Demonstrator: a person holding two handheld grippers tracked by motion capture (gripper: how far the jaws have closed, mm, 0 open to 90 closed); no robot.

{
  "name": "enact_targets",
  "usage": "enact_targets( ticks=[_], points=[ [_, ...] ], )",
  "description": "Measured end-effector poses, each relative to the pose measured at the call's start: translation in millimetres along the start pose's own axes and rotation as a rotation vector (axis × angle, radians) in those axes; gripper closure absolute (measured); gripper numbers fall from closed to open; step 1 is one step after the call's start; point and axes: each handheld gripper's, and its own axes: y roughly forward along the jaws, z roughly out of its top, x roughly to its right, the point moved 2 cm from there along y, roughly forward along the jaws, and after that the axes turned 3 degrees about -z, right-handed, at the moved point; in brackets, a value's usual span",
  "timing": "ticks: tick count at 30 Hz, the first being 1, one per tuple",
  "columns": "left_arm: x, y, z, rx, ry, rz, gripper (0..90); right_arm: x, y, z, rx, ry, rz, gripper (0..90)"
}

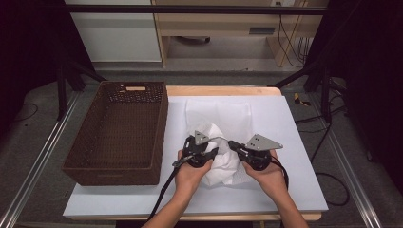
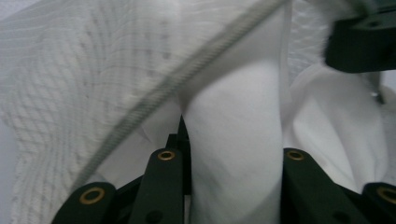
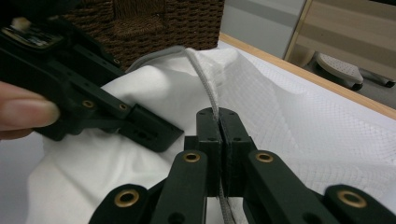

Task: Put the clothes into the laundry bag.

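Observation:
A white mesh bag (image 1: 223, 116) lies on the white table cover, with a bundle of white cloth (image 1: 223, 161) at its near end. My left gripper (image 1: 215, 151) points right and is shut on a thick fold of that cloth (image 2: 233, 116), which fills the gap between its jaws. From the right, my right gripper (image 1: 231, 143) points left. It is shut on the bag's grey zipper edge (image 3: 205, 84), held up over the cloth (image 3: 140, 93). The mesh bag (image 2: 70, 93) drapes above the left jaws, and its zipper edge (image 2: 187, 74) crosses them diagonally.
A brown wicker basket (image 1: 119, 137) stands on the left part of the table, close to the left hand. The white table cover (image 1: 294, 156) stretches out to the right. Dark frame posts and cables stand beyond the table's sides.

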Motion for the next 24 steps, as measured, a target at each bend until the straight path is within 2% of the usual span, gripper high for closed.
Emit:
enact_targets(
  ticks=[3, 11, 15, 17, 24],
  points=[
    [4.8, 1.7, 4.2, -0.002, 0.031, 0.005, 71.5, -0.3, -0.1, -0.4, -0.001, 0.0, -0.001, 88.7],
    [-7.5, 14.9, 5.2, 0.011, -0.007, 0.017, 71.4, -1.0, 0.6, -1.1, -0.004, -0.007, 0.01, 88.8],
    [-13.6, 19.6, 3.8, 0.018, -0.011, 0.051, 71.1, -1.5, 0.0, -1.7, -0.005, -0.009, 0.014, 88.8],
    [-16.6, 20.9, 3.2, 0.026, -0.028, 0.056, 71.1, -1.5, -0.4, -2.2, -0.007, -0.009, 0.014, 88.8],
    [-15.2, 19.4, 4.7, 0.035, -0.017, 0.066, 71.1, -0.2, 0.6, -4.1, -0.016, -0.008, 0.018, 88.9]
  ],
)
